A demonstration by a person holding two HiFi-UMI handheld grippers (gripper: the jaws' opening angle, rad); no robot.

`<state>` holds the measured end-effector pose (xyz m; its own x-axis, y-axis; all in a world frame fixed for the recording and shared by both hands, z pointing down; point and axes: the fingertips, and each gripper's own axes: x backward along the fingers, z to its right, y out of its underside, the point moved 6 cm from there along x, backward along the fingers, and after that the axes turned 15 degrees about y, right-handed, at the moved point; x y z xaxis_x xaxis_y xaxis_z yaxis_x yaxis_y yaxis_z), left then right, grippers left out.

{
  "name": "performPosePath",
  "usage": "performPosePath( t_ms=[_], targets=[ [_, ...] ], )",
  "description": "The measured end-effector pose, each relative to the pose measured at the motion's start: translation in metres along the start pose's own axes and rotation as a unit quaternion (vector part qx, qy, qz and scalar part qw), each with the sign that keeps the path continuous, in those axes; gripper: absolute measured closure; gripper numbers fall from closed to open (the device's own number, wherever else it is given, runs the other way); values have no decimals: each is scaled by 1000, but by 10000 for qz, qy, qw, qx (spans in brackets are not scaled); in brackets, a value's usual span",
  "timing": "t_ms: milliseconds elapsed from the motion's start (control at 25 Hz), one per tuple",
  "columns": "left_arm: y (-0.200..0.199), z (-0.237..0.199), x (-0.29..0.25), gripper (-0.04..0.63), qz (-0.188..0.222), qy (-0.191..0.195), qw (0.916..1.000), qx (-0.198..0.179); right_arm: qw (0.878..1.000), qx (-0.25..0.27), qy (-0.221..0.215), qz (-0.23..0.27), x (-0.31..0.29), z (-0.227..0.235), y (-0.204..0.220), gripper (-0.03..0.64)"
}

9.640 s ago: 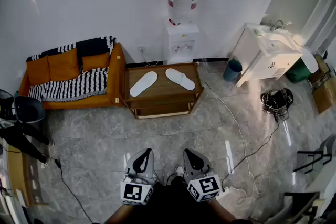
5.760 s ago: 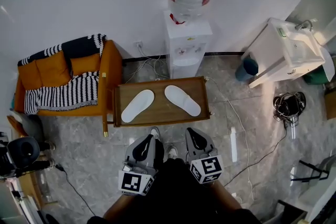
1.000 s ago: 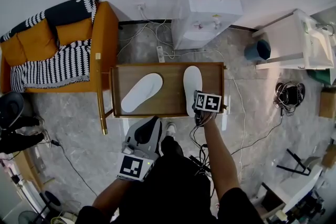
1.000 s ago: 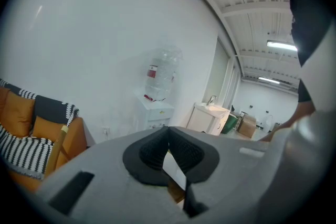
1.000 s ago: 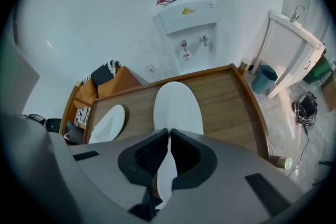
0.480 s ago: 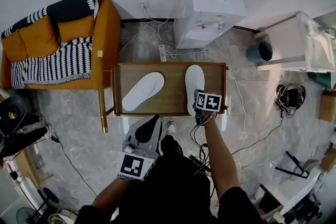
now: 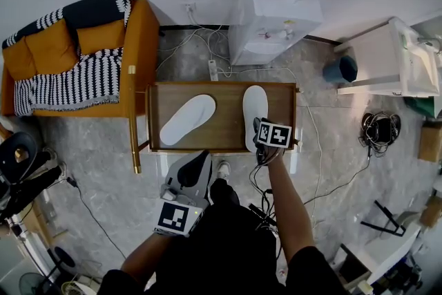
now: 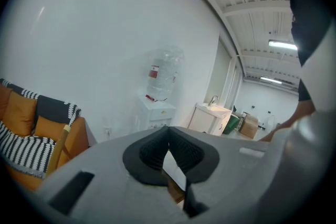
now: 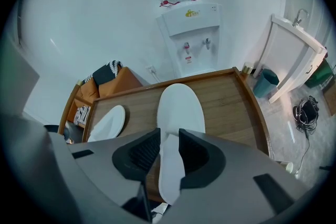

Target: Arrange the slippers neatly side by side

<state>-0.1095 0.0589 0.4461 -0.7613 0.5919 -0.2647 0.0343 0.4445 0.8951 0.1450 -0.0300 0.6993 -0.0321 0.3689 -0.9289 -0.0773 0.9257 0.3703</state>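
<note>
Right slipper [image 7: 254,107] lies straight; right gripper [image 9: 168,150] jaws just opened, heel loose between them. Left slipper [image 7: 187,119] angled, not yet aligned. Left gripper [image 8: 168,136] closed, empty.

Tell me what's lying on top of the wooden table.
Two white slippers lie on the wooden table: the left slipper angled, the right slipper straight. The right gripper, whose jaws have just been opening, straddles the right slipper's heel and covers that end in the head view.

place: office break corner, I'd say | clues: orange sofa [image 7: 48,52] with striped throw [image 7: 69,86], bottled water dispenser [image 7: 276,17], white sink unit [image 7: 407,59], low wooden table [image 7: 228,114], grey tile floor [image 7: 90,155], ceiling strip lights [image 8: 283,44]
</note>
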Motion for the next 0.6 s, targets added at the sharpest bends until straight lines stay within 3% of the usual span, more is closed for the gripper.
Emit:
performPosePath(
  t_ms=[280,600],
  targets=[
    [0,7,2,580,45,24,10000,-18,9998,-46,-27,195,18,1,0,517],
    [-5,11,4,580,143,5,9998,-100,9970,-65,-2,776,57,0,-5,525]
  ],
)
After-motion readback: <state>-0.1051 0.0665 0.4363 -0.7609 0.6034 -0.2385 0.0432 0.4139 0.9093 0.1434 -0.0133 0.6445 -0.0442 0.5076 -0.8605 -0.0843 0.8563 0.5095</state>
